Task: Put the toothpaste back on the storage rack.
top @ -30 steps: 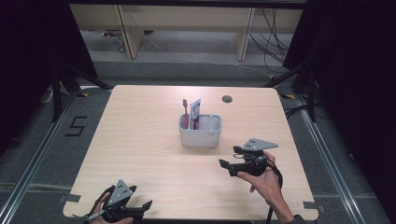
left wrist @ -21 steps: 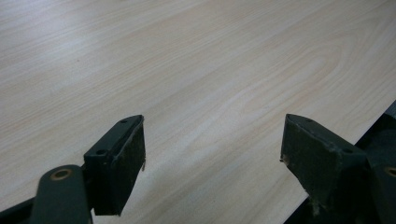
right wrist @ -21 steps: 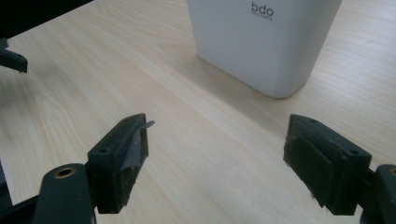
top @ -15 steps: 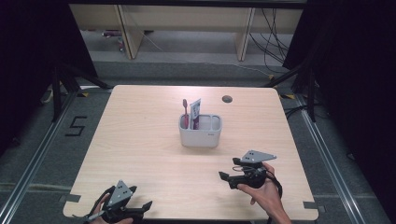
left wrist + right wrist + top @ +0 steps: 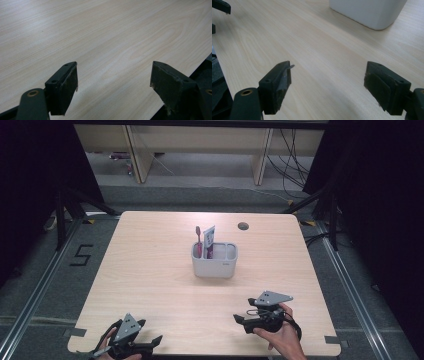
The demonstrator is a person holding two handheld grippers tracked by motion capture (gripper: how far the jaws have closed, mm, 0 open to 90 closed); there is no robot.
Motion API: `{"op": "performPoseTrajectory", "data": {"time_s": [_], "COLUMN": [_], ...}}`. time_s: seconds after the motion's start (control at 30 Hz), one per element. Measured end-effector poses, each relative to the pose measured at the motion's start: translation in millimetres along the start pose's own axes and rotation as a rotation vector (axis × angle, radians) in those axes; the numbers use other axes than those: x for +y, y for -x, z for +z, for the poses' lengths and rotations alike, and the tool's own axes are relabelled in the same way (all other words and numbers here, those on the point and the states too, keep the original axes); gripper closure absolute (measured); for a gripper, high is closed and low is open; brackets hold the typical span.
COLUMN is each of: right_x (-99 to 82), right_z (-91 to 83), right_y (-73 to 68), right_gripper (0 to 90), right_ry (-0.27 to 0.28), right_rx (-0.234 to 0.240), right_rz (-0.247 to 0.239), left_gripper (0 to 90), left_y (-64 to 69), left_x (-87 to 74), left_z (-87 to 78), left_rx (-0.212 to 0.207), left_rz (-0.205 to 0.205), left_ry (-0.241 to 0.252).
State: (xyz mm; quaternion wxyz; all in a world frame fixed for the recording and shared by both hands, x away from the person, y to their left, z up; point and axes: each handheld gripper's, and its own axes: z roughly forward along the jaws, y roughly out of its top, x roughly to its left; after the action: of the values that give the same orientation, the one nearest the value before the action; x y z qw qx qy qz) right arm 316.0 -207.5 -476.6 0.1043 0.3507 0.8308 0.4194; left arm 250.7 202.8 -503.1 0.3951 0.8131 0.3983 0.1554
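A white holder (image 5: 214,260) stands at the middle of the wooden table (image 5: 150,270). A red toothbrush (image 5: 198,239) and a toothpaste tube (image 5: 208,241) stand upright in its left compartment. My right gripper (image 5: 240,321) rests low at the front right, held by a hand, open and empty. In the right gripper view its jaws (image 5: 327,85) stand wide apart over bare wood, with the holder's base (image 5: 367,11) ahead. My left gripper (image 5: 152,341) lies at the front left edge, open, with nothing between its jaws (image 5: 113,85).
A round cable hole (image 5: 243,226) sits near the table's far edge. Shelving legs and cables stand on the floor behind the table. A floor mark "5" (image 5: 81,255) lies to the left. The table's front edge runs just under both grippers.
My right gripper has drawn back from beside the holder toward the front right edge and sunk lower. The left gripper has stayed put.
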Motion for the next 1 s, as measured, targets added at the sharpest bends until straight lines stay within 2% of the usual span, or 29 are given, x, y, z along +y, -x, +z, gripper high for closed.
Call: {"op": "performPoseTrajectory", "data": {"time_s": [0.07, 0.1, 0.2, 0.23, 0.27, 0.3, 0.33, 0.4, 0.43, 0.47, 0.5, 0.57, 0.63, 0.67, 0.7, 0.73, 0.77, 0.8, 0.87, 0.97, 1.0], "right_x": [-2.4, -3.2, -6.9, -7.9, -9.0, -10.1, -11.2, -13.5, -14.4, -15.3, -16.4, -17.6, -19.5, -20.0, -20.6, -21.5, -22.6, -23.1, -24.6, -26.5, -27.1], "right_z": [-0.9, -0.4, -2.9, -2.3, -3.3, -3.7, -4.3, -5.3, -4.7, -5.7, -5.5, -6.4, -7.1, -7.9, -7.2, -7.7, -8.8, -8.0, -9.3, -9.1, -10.1], "right_y": [-0.8, 1.1, -0.4, 0.5, -0.4, -0.1, -1.2, -1.3, -0.5, -0.8, -2.5, -2.0, -5.1, -3.8, -3.8, -4.5, -6.6, -4.2, -5.3, -5.9, -6.0], "right_gripper": [22.0, 21.8, 21.1, 21.1, 21.1, 21.0, 21.0, 20.9, 20.7, 20.6, 20.6, 20.6, 20.6, 20.6, 20.5, 20.5, 20.5, 20.5, 20.6, 20.5, 20.5], "right_ry": [-0.005, -0.005, -0.01, 0.0, -0.01, -0.004, -0.012, -0.009, -0.014, -0.015, -0.012, -0.018, -0.018, -0.021, -0.022, -0.024, -0.028, -0.024, -0.026, -0.031, -0.027], "right_rx": [0.008, 0.035, -0.005, 0.003, 0.015, -0.002, 0.004, -0.009, 0.009, -0.011, -0.012, -0.006, -0.008, -0.011, 0.004, -0.001, -0.009, -0.002, -0.015, 0.002, -0.015], "right_rz": [0.018, 0.0, 0.016, 0.003, 0.023, 0.01, 0.027, 0.02, 0.018, 0.009, 0.021, 0.005, 0.037, 0.021, 0.019, 0.023, 0.052, 0.016, 0.02, 0.023, 0.011], "left_gripper": [21.6, 21.6, 21.6, 21.6, 21.6, 21.6, 21.6, 21.6, 21.6, 21.6, 21.6, 21.6, 21.6, 21.6, 21.6, 21.6, 21.6, 21.6, 21.6, 21.6, 21.6], "left_y": [0.3, 0.3, 0.2, 0.3, 0.1, 0.2, -0.5, -0.8, -0.6, -0.5, -0.5, -0.6, -0.2, -0.2, -0.1, 0.0, 0.1, 0.1, 0.0, -0.2, -0.3], "left_x": [0.0, 0.0, -0.2, -0.2, -0.2, 0.0, 0.0, -0.1, -0.1, -0.1, -0.1, -0.2, -0.1, 0.0, 0.0, 0.0, -0.1, -0.1, 0.0, 0.1, 0.3], "left_z": [0.0, 0.0, 0.5, 0.7, 0.0, 0.1, 0.5, 0.4, 0.4, 0.4, 0.4, 0.2, -0.1, -0.4, -0.4, -0.3, -0.2, 0.0, -0.2, -1.1, -1.4], "left_rx": [0.0, 0.001, 0.005, 0.006, 0.0, 0.003, 0.012, 0.011, 0.012, 0.011, 0.012, 0.012, 0.007, 0.002, 0.002, 0.002, 0.002, 0.003, 0.002, 0.001, 0.001], "left_rz": [-0.003, -0.004, -0.004, -0.005, 0.001, -0.003, 0.001, 0.005, 0.004, 0.003, 0.003, 0.003, 0.0, 0.0, -0.001, -0.002, -0.003, -0.005, -0.004, -0.004, -0.004], "left_ry": [-0.001, 0.0, -0.001, 0.0, -0.004, -0.007, -0.009, -0.011, -0.012, -0.011, -0.011, -0.011, -0.008, -0.007, -0.007, -0.005, -0.006, -0.005, -0.004, -0.004, -0.009]}}
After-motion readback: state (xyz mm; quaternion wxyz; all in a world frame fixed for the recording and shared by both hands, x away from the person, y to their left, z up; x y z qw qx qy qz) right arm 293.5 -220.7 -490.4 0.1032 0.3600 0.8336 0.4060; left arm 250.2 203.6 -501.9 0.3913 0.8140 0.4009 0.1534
